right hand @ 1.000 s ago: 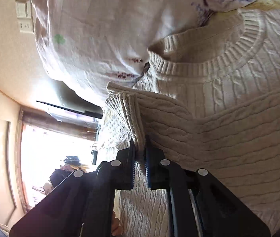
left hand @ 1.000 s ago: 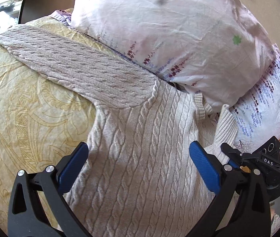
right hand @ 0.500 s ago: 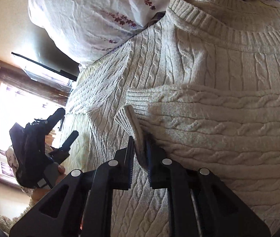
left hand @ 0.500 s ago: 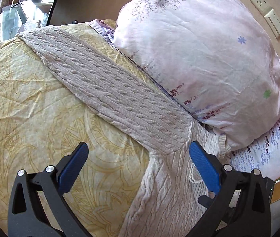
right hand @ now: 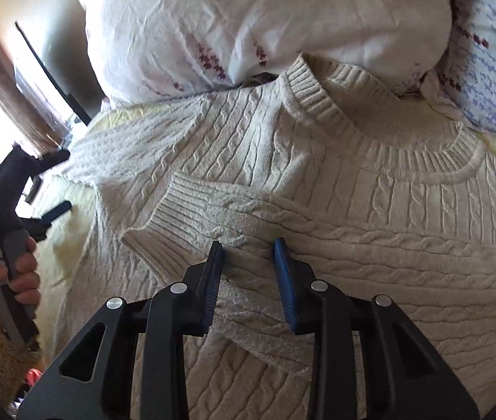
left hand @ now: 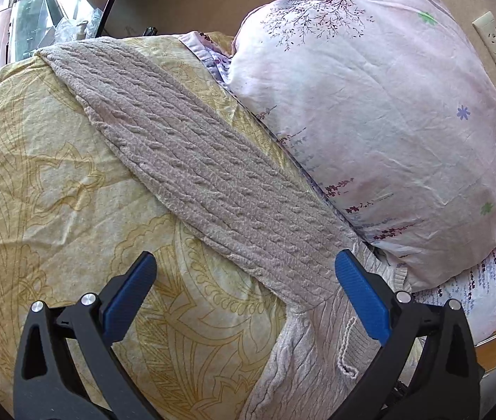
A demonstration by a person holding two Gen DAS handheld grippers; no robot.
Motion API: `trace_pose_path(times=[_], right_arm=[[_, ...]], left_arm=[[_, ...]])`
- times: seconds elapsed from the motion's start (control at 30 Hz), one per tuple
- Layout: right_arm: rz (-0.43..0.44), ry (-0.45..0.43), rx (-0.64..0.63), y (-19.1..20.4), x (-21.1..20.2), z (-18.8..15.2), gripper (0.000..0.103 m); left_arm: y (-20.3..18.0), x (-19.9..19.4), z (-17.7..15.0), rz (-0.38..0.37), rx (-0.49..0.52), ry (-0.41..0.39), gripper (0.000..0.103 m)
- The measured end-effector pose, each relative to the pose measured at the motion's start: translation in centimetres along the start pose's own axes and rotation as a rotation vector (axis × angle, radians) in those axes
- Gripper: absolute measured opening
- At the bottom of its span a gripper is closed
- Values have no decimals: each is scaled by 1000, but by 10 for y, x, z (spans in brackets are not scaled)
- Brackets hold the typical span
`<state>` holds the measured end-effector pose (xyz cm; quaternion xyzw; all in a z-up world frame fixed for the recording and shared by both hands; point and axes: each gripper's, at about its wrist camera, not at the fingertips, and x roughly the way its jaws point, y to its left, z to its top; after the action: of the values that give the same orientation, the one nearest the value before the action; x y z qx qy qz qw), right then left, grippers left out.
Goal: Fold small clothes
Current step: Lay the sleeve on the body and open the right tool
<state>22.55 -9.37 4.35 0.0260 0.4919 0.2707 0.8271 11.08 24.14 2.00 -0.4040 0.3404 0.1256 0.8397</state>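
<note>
Right gripper [right hand: 249,246] first, since it's closest: jaws a little way apart and not pinching anything, tips sitting right at the folded-over sleeve [right hand: 318,241] of the cream cable-knit sweater [right hand: 423,189]; can't tell if the pads actually touch the knit. That sleeve lies across the chest of the sweater, ribbed cuff [right hand: 164,210] ending at the left side; just past it is the ribbed round collar [right hand: 381,140], and the collar edge is tucked up against the floral pillow [right hand: 248,24] at the far end. Off to the left in that view you can see the person's hand [right hand: 6,273] gripping the handle of the other tool.

Left gripper [left hand: 244,292]: jaws wide apart, nothing between them, hovering over the near left part of the bed; the yellow patterned bedsheet [left hand: 38,175] is right under it; the sweater's other sleeve [left hand: 195,161] runs flat and stretched out from near right to far left across the sheet; a loose loop of yarn [left hand: 346,353] hangs by the right finger. Beyond the sleeve is the same pink floral pillow [left hand: 370,105], leaning against the wall; wall sockets [left hand: 493,33] further back at far right.
</note>
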Motion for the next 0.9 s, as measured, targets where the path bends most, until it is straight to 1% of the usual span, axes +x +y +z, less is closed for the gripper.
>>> trace_pose_path(times=[0.1,0.17,0.2,0.3,0.4,0.43,0.5,0.57,0.67,0.7,0.73,0.83,0.87,0.9], right_arm=[[-121,-7,-132,27,10,4,36],[-162,-16,-179,36,17,2,37],[-154,-14,-172,34,17,3,37],[-48,-4,-45,14,5,4,38],[-14,-8,22,3,-4,3,38],[-7,-11,34,0,-8,1,38],[-4,-9,65,-4,-13,-2,38],[-5,-18,90,-9,-19,-3,38],[-7,-28,110,-14,-30,-7,38],[-6,-31,117,-12,-35,-11,38],[-8,-34,123,-20,-46,-16,38],[-13,-40,142,-26,-55,-20,39],[-16,-41,151,-28,-58,-23,42],[-18,-41,162,-33,-64,-29,44]], left_arm=[[2,2,2,2,0,9,101],[5,3,4,-3,-5,6,101],[6,4,6,-8,-10,6,101],[12,7,15,-33,-47,5,101],[20,11,26,-83,-124,8,100],[24,13,30,-107,-156,13,98],[34,20,38,-167,-230,38,78],[43,25,45,-202,-293,47,70],[53,32,54,-239,-375,48,63],[56,34,56,-245,-405,44,60],[60,35,58,-249,-438,38,58],[69,38,59,-269,-541,-6,50],[72,39,58,-276,-574,-21,42],[77,42,56,-280,-608,-30,31]])
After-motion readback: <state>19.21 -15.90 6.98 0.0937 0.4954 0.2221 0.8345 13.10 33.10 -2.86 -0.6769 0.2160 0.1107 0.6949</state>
